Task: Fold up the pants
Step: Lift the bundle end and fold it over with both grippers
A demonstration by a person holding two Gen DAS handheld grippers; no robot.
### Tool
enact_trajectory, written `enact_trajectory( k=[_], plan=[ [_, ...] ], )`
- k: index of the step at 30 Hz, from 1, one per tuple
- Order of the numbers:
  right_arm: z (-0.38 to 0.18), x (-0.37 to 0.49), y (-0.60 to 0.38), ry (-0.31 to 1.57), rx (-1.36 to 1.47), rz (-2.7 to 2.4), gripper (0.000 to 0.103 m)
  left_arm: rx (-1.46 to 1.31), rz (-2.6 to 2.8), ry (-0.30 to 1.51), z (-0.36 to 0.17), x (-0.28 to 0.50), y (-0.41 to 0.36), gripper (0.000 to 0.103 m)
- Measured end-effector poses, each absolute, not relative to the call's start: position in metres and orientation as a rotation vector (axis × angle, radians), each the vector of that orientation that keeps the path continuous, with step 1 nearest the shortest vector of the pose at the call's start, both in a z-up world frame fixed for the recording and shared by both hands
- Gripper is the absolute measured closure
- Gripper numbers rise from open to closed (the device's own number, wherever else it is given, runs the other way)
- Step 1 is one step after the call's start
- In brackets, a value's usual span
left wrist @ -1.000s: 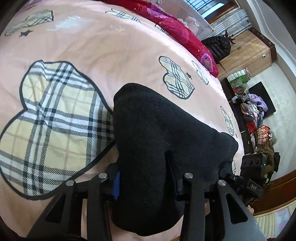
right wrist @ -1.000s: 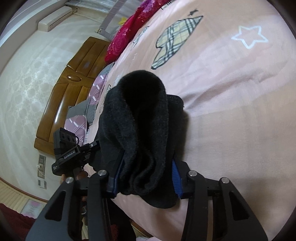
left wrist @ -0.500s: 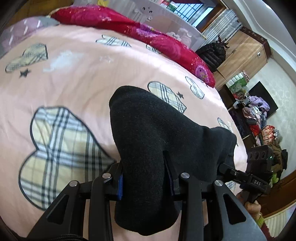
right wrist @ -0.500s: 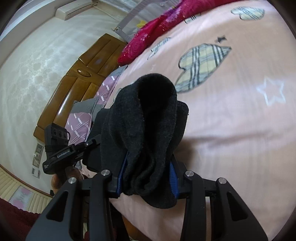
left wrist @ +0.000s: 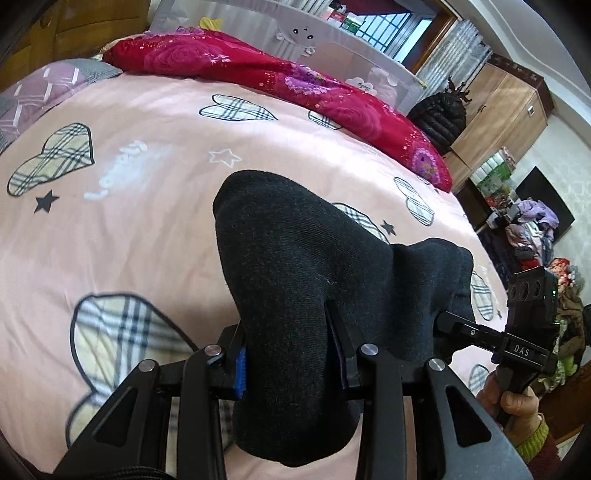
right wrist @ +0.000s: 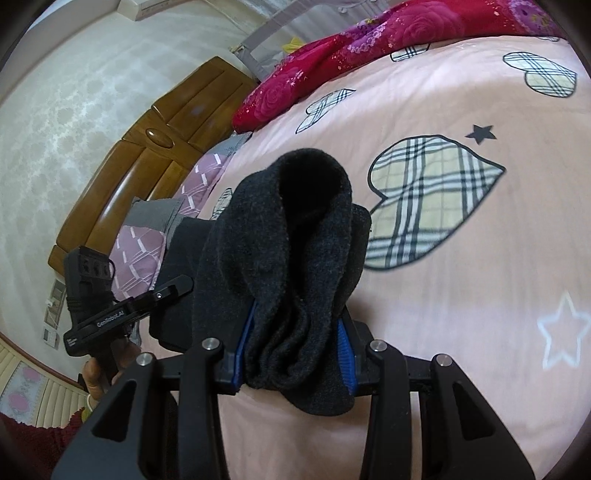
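The black pants hang as a thick bunched fold between both grippers, lifted above the pink bed cover. In the left wrist view my left gripper is shut on one end of the bunch, whose cloth bulges up over the blue pads. At the right of that view my right gripper, held by a hand, bites the other end. The right wrist view has my right gripper shut on a rolled wad of the pants. My left gripper grips the cloth at the left there.
A red flowered quilt lies along the bed's far side before a grey guard rail. Purple pillows and a wooden headboard are at one end. A wardrobe, a black jacket and clutter stand beyond the bed.
Both grippers have risen and moved across the bed with the pants in their grip. More of the quilt, rail and room now shows beyond the cloth.
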State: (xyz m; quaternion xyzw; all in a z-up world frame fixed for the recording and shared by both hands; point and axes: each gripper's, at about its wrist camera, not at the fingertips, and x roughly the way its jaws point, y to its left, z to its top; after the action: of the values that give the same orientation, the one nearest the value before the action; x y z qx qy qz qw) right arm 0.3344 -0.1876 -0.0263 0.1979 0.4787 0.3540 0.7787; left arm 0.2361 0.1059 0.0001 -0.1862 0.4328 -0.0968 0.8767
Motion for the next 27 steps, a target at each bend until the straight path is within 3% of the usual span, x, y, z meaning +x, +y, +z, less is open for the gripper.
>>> enact_trajectory(
  k=[21, 27],
  plan=[
    [-0.069, 0.389, -0.151, 1.138, 0.379, 0.761, 0.061, -0.416, -0.147, 0.97, -0.059, 0.286, 0.139, 0.068],
    [-0.08, 0.392, -0.157, 1.157, 0.364, 0.719, 0.053, -0.429, -0.15, 0.992, -0.076, 0.289, 0.145, 0.059]
  ],
)
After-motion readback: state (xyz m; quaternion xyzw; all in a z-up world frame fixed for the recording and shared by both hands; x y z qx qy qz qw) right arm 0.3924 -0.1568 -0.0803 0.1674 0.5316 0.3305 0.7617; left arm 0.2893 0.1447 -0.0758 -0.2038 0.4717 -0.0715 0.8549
